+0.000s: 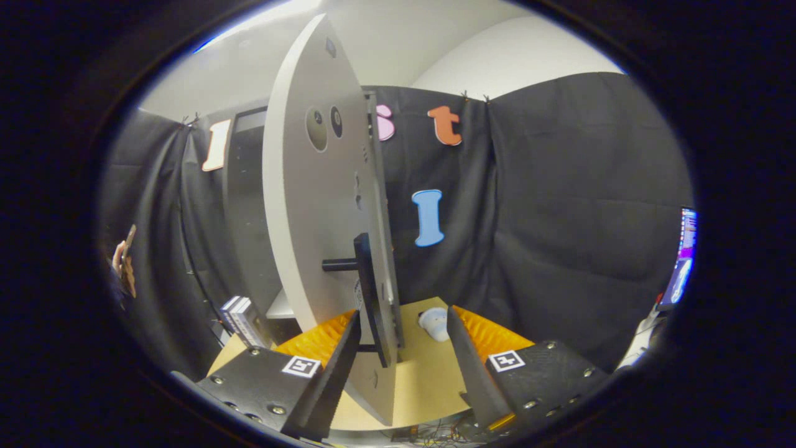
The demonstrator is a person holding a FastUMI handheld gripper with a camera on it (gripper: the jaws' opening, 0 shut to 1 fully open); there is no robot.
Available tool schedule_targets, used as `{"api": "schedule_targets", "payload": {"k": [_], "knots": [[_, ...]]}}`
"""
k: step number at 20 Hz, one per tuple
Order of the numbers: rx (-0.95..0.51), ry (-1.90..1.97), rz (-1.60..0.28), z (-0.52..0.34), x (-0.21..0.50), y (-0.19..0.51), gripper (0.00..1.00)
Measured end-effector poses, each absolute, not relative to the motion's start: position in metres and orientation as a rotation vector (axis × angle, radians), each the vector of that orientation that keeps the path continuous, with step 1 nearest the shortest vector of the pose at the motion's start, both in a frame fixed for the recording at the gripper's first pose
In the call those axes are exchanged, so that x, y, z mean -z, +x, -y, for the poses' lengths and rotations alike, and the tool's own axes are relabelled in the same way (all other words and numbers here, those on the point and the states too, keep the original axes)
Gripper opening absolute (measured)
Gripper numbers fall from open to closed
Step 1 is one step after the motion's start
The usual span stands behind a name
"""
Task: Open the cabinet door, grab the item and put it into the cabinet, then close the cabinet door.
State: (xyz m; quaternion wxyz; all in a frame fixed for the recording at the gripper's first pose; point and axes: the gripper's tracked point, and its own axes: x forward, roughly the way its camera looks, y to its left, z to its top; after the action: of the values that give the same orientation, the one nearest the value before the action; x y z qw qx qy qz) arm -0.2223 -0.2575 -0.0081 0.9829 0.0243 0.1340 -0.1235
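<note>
The gripper [403, 336] points level toward the cabinet, its two fingers spread apart and pressing on nothing; between them stands the free edge of the open cabinet door [317, 205], swung out toward the camera so that its inner face shows to the left; the dark bar handle [368, 292] on that door sits just inside the left finger [339, 361], close to it, though whether they touch cannot be told; the right finger [469, 361] stands well apart from the door edge, with bare table [423, 379] between; the item, a small pale object [434, 323], lies on the table just ahead of the right finger's tip and beyond the door edge, near the black cloth wall [559, 218]; left of the door the cabinet [245, 205] opening shows dark, with a pale shelf [281, 306] low inside it; a small stack of boxes [241, 318] rests at the table's left corner, beside the cabinet's foot; a lit screen [683, 261] stands far to the right; the table's near edge runs just under the fingers, with cables below.
</note>
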Motion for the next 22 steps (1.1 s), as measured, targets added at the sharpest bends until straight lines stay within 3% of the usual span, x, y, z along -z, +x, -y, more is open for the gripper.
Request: {"api": "schedule_targets", "payload": {"k": [13,16,22], "knots": [[-0.019,0.127,-0.272,0.154,0.028,-0.150,0.83],[-0.049,0.074,-0.254,0.134,0.028,-0.133,0.88],[-0.076,0.069,-0.242,0.108,0.032,-0.113,0.88]]}}
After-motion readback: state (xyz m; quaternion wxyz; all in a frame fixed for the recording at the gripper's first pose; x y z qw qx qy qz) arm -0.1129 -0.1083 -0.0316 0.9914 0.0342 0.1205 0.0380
